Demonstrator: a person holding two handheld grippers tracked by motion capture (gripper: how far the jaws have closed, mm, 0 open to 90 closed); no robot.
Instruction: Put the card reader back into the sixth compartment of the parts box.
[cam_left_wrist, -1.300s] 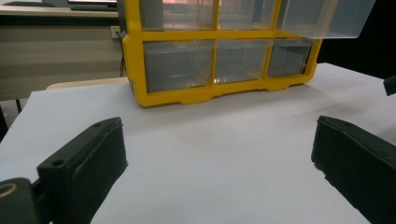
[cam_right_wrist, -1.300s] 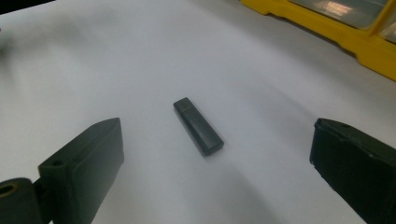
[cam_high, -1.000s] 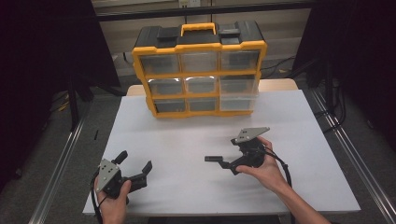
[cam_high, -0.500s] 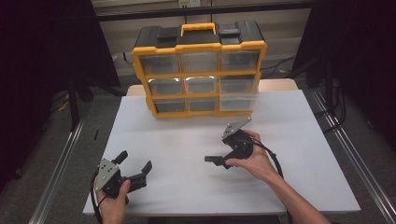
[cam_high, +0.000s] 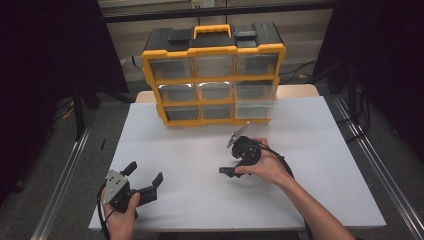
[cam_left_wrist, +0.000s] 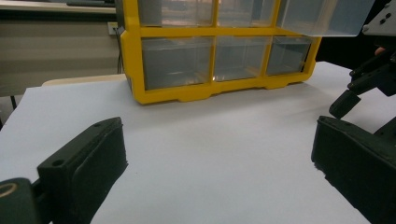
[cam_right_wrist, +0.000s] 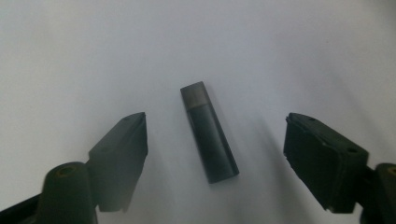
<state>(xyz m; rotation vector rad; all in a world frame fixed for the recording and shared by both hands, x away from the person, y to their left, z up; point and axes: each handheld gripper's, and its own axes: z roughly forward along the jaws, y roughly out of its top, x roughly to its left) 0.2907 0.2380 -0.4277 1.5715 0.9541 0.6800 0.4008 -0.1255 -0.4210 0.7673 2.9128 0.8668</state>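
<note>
Right gripper (cam_high: 231, 159): tipped downward over the white table (cam_high: 320, 190), held in the person's right hand (cam_high: 265, 165). In the right gripper view, its jaws stand partly apart and have just been closing. A small dark stick (cam_right_wrist: 208, 132) lies flat on the table between them. Neither pad touches it; bare table shows on both sides. The stick is a dark, flat-sided bar with a shorter grey section at the end farther from the gripper, and it lies slightly slanted across the gap. It is not gripped.

Landmark: the yellow and black drawer organizer (cam_high: 214, 75), standing upright at the far edge of the table with its clear drawers facing the person. The right gripper is in front of the organizer, below its right-hand column, and well short of touching it. One clear drawer (cam_high: 255, 106) in that right-hand column stands out a little from the frame.

Left gripper (cam_high: 145, 182): in the left hand (cam_high: 120, 212), near the table's near edge, in front of the organizer's left corner and well apart from it. Jaws spread wide with nothing between them. In the left gripper view, bare table lies between the pads, the organizer's lower drawers are ahead, and the right gripper is at the right edge.
</note>
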